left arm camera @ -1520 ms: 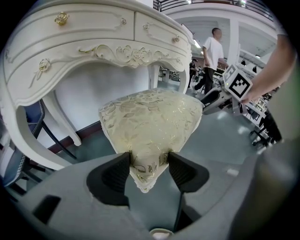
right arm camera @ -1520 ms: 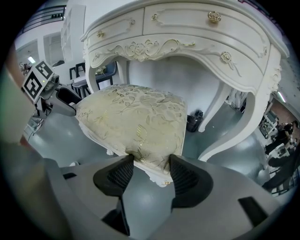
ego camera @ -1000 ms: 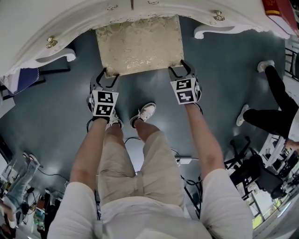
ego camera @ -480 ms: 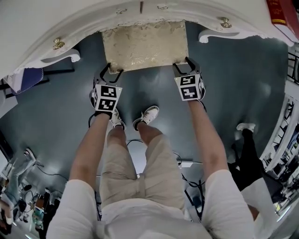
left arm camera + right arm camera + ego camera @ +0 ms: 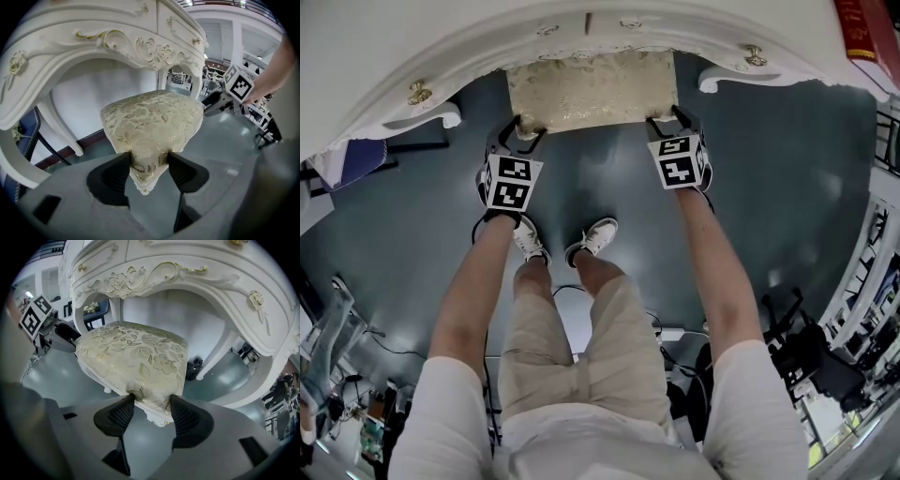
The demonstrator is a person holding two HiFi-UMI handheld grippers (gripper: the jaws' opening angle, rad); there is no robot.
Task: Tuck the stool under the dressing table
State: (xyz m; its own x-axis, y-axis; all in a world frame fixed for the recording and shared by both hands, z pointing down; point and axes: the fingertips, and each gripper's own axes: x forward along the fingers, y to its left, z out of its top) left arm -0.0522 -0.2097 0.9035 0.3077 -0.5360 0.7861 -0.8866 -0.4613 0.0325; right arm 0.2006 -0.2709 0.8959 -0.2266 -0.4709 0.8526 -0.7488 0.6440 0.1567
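Bright, even indoor light fills all three views. The grey floor carries soft pale reflections, and ceiling lights glare at the top of the left gripper view. The recess under the dressing table is gently shaded. Fisheye distortion bends the edges, and the corners of the gripper views are black. The stool is sharp, while the nearest foreground is soft.

Large open hall, lab-like. Glossy grey floor, loose cables, black equipment stands at edges, white pillar, overhead lights. Lone ornate dressing table staged.
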